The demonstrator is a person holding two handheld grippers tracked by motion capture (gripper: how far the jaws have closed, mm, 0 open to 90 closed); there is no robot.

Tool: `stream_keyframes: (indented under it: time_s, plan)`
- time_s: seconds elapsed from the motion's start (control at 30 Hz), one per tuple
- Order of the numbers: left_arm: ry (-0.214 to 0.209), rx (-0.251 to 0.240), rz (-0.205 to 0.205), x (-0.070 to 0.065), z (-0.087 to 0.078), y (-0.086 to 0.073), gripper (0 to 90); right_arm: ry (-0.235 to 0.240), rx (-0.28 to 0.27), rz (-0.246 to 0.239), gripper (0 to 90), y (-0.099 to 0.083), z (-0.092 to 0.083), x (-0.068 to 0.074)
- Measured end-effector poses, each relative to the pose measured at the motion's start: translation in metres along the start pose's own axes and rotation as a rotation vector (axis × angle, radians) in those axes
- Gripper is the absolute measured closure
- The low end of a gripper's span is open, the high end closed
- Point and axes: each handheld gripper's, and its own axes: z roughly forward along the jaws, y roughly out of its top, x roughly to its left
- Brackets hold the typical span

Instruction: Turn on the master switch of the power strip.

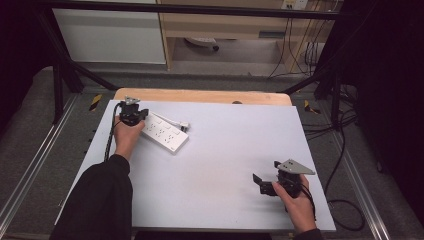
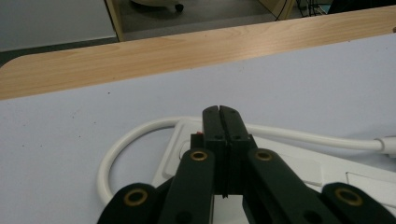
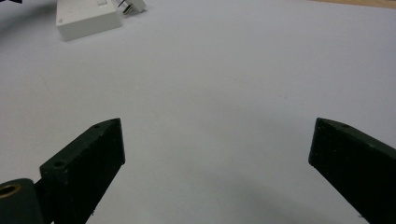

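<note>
**Pressing on the strip's end risks tipping it**

High view: the power strip (image 1: pixel 162 132) lies upper left, long axis slanting down-right; the left gripper (image 1: pixel 131 115) sits over its upper-left end.

Left gripper view: jaws closed together, gripping nothing, above the strip's cord (image 2: pixel 140 133); sliding seems possible.

Right gripper view: jaws wide apart, empty.

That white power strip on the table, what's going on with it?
A person holds a gripper in each hand. The left gripper, jaws closed together, sits over one end of the white power strip, beside its looping cable. The right gripper waits wide open over the bare table, holding nothing.
</note>
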Motion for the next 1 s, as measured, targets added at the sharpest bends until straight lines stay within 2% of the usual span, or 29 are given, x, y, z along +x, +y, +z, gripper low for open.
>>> stream_keyframes:
  time_s: [0.37, 0.4, 0.5, 0.67, 0.73, 0.8, 0.83, 0.9, 0.97, 1.0]
  plan:
    - [-0.031, -0.025, -0.013, -0.002, -0.007, 0.001, 90.0, 0.002, 0.0, -0.002, 4.1, 0.0, 0.0, 0.0]
    - [-0.028, -0.027, -0.011, -0.003, -0.008, 0.002, 85.6, 0.002, -0.001, -0.002, 4.1, 0.0, 0.0, 0.0]
    - [-0.041, -0.037, -0.012, -0.005, -0.012, 0.004, 82.4, 0.002, -0.002, -0.002, 4.0, 0.001, 0.0, 0.0]
    - [-0.055, -0.049, -0.022, -0.008, -0.017, 0.006, 68.3, 0.004, -0.004, -0.001, 4.0, 0.001, 0.0, 0.001]
    - [-0.055, -0.05, -0.024, -0.01, -0.019, 0.006, 65.8, 0.004, -0.004, -0.002, 4.1, 0.001, 0.0, 0.001]
    - [-0.061, -0.052, -0.028, -0.01, -0.021, 0.006, 57.6, 0.006, -0.004, -0.005, 4.1, 0.001, 0.0, 0.001]
    - [-0.064, -0.052, -0.03, -0.011, -0.022, 0.006, 57.6, 0.006, -0.004, -0.005, 4.1, 0.001, 0.0, 0.001]
    - [-0.074, -0.051, -0.033, -0.012, -0.024, 0.006, 47.3, 0.007, -0.004, -0.006, 4.1, 0.002, 0.0, 0.001]
    - [-0.091, -0.06, -0.043, -0.014, -0.026, 0.006, 44.4, 0.008, -0.003, -0.006, 4.1, 0.002, 0.0, 0.001]
    - [-0.097, -0.069, -0.047, -0.015, -0.027, 0.005, 38.1, 0.009, -0.003, -0.008, 4.0, 0.002, 0.001, 0.001]
